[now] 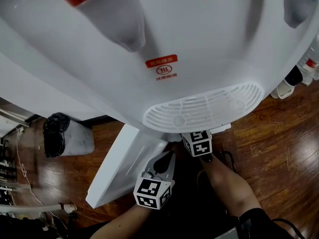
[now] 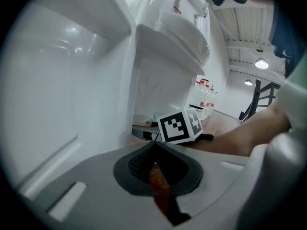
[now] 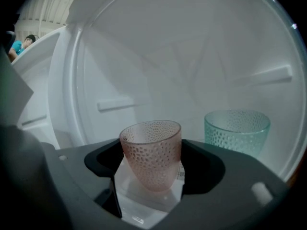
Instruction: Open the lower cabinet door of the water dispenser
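The white lower cabinet door [image 1: 119, 168] of the water dispenser stands swung out to the left; its inner face [image 2: 57, 90] fills the left gripper view. My left gripper [image 1: 163, 164] hangs beside the door, shut with nothing between its jaws [image 2: 154, 150]. My right gripper reaches into the cabinet under the drip tray [image 1: 204, 106]; only its marker cube [image 1: 198, 143] shows from above. Inside, a pink dimpled cup [image 3: 151, 152] sits between the right gripper's [image 3: 151, 171] jaws, which are shut on its sides. A teal dimpled cup [image 3: 236, 131] stands to its right.
A bin with a black bag [image 1: 60, 136] stands on the wooden floor at the left. Shoes and bottles [image 1: 291, 81] lie at the far right. The dispenser's red tap [image 1: 99, 4] juts out overhead. The cabinet's white curved back wall [image 3: 192, 56] is close behind the cups.
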### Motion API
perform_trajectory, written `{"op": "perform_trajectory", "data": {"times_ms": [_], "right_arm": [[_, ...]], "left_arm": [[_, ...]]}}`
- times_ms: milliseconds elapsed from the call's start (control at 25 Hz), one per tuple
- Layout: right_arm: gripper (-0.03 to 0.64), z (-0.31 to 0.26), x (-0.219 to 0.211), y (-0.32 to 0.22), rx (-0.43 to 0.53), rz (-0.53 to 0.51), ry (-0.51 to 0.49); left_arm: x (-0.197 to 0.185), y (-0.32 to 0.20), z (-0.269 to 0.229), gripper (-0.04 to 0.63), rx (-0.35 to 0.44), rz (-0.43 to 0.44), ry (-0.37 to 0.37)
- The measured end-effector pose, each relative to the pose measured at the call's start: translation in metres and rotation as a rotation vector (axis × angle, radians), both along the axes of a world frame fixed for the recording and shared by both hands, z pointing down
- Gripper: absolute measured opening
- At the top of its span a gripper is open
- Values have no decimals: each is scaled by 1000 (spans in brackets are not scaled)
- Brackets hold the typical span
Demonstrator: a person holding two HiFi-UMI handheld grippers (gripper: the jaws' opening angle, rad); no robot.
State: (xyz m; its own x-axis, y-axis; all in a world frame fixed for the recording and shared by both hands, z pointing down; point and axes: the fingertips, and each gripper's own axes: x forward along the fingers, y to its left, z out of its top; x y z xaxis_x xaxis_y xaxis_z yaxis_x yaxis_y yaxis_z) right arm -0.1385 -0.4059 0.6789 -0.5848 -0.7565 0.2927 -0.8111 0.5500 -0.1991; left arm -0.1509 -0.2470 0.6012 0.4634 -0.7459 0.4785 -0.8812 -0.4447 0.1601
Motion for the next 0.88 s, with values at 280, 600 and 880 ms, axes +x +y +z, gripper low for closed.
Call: {"op": "perform_trajectory", "data": {"times_ms": [280,600,880], "right_arm": [[383,4,1,3,-29,-11,-4],[395,13,3,10,-46,-30,26],[351,21,3,8,-49,-32,72]], "left_arm": [[4,1,1,-17,-5,14,6],[4,3,-1,-17,-1,14,7],[8,4,2,-17,-8,25,6]]}}
